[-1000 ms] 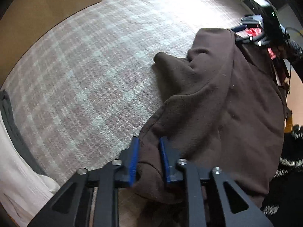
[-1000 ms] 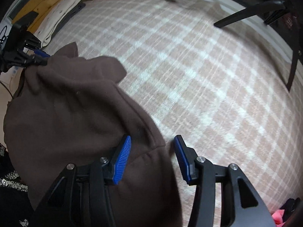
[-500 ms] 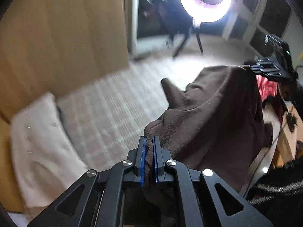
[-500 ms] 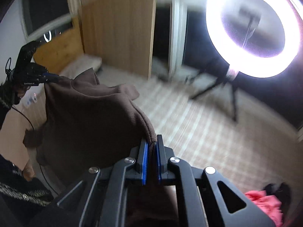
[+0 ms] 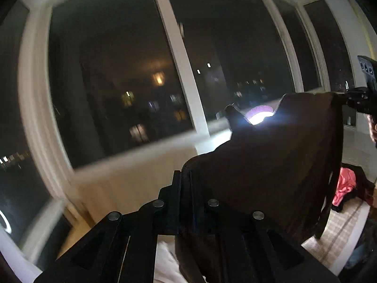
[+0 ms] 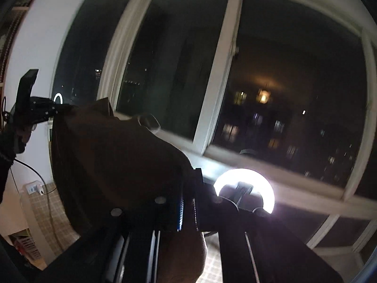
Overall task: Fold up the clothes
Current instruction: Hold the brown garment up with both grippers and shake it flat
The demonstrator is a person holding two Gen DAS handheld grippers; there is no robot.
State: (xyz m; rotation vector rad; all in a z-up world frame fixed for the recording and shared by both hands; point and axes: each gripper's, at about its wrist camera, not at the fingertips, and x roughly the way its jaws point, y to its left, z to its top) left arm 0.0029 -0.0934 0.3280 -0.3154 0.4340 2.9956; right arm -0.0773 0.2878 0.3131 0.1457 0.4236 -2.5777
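The brown garment (image 5: 271, 176) is held up, pinched at one edge by the left gripper (image 5: 186, 181) and at the other by the right gripper (image 6: 187, 188) — seen at 3 o'clock from the left wrist — so a thin pinch could be lost if the cloth is shaken.

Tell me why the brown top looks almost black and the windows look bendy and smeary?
Left wrist view: the ring light shines from behind the brown top, so it shows as a dark shape, and the window frames are motion-blurred. Right wrist view: the same glare darkens the top; the fisheye lens curves the frames.
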